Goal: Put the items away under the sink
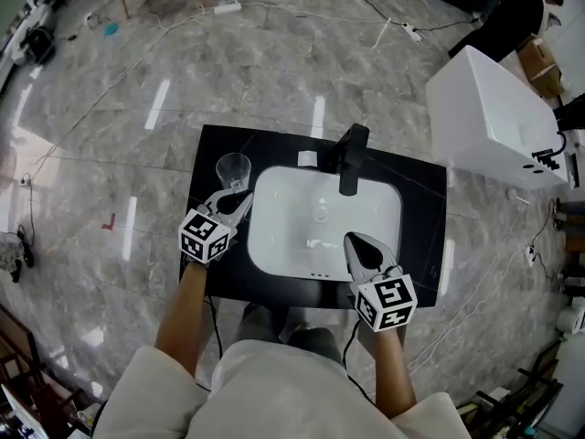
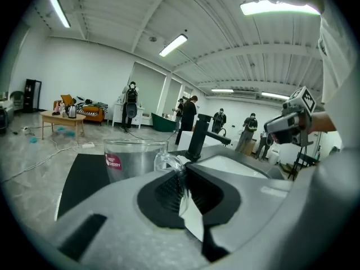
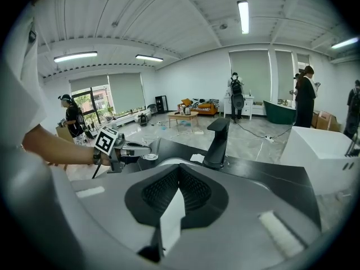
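A clear glass mug with a red label stands on the black countertop, left of the white sink basin. My left gripper is right in front of it, and in the left gripper view the jaws are shut on the mug's handle, with the mug upright. My right gripper hovers over the basin's front right rim; its jaws are shut with nothing in them. A small white item lies beside the black faucet.
A white freestanding basin unit stands to the right on the marble floor. Cables run across the floor behind the counter. Several people stand far back in the room. The faucet rises at the basin's rear edge.
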The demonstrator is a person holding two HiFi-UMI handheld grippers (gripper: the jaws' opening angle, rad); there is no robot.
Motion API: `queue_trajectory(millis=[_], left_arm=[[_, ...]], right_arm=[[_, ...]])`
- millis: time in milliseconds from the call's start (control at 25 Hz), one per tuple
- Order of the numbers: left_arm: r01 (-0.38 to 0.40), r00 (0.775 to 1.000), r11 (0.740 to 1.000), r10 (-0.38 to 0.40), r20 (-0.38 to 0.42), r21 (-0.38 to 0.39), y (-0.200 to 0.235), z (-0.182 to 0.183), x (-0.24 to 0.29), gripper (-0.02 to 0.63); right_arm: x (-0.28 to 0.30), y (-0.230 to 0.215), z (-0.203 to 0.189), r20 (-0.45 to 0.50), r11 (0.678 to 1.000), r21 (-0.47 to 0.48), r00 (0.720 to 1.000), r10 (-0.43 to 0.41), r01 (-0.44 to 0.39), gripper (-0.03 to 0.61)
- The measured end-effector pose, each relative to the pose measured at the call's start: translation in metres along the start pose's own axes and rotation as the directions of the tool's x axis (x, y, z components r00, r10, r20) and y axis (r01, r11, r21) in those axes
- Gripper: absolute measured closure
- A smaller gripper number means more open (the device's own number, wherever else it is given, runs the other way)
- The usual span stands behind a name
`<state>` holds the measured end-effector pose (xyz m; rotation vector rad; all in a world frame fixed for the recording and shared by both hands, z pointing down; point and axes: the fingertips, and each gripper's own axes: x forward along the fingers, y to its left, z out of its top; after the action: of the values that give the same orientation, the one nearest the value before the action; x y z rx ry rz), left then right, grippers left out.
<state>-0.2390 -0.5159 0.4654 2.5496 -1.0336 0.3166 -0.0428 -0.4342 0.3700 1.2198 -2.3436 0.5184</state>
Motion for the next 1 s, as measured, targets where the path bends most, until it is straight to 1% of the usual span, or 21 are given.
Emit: queue_trajectory(millis=[120,200,360,480,680,840,1000], left_arm=[[0.008,0.998,1.000,-0.007,0.065,-0.013,-0.008,0.019,-0.008,0.606],[0.017,0.996,1.000,-0.017,0.091,-0.006,-0.016,0.029,-0.013,0.606],[0.030,0.997,0.997,-0.035,0.070,0.068,-0.032,0.037,-0.015,0.606],[0.053,0.997,0.993,-0.059,0.055,0.108,-0.047,0.039,-0.017,0.604],[0.070,0.995,0.989,-0.078,0.059,0.130,-0.078,0.046,-0.024,0.604],[0.090,0.992,0.982,-0.103,0.068,0.167,-0.114,0.059,-0.030,0.604],[0.103,0.989,0.975,-0.122,0.087,0.199,-0.154,0.068,-0.034,0.604]], right_arm=[[-0.006,0.000,-0.004,0.002,1.000,0.005,1.000,-0.004,0.004,0.572],[-0.010,0.000,-0.008,0.005,1.000,0.008,1.000,-0.012,0.012,0.572],[-0.019,-0.006,-0.015,0.011,0.999,0.023,0.999,-0.030,0.030,0.572],[-0.026,-0.006,-0.020,0.028,0.999,0.039,0.999,-0.039,0.038,0.572],[-0.041,-0.005,-0.012,0.085,0.999,0.020,0.996,-0.040,0.039,0.572],[-0.069,-0.010,0.000,0.145,0.999,0.001,0.988,-0.053,0.054,0.572],[-0.098,-0.016,-0.002,0.185,0.998,-0.001,0.980,-0.068,0.069,0.572]])
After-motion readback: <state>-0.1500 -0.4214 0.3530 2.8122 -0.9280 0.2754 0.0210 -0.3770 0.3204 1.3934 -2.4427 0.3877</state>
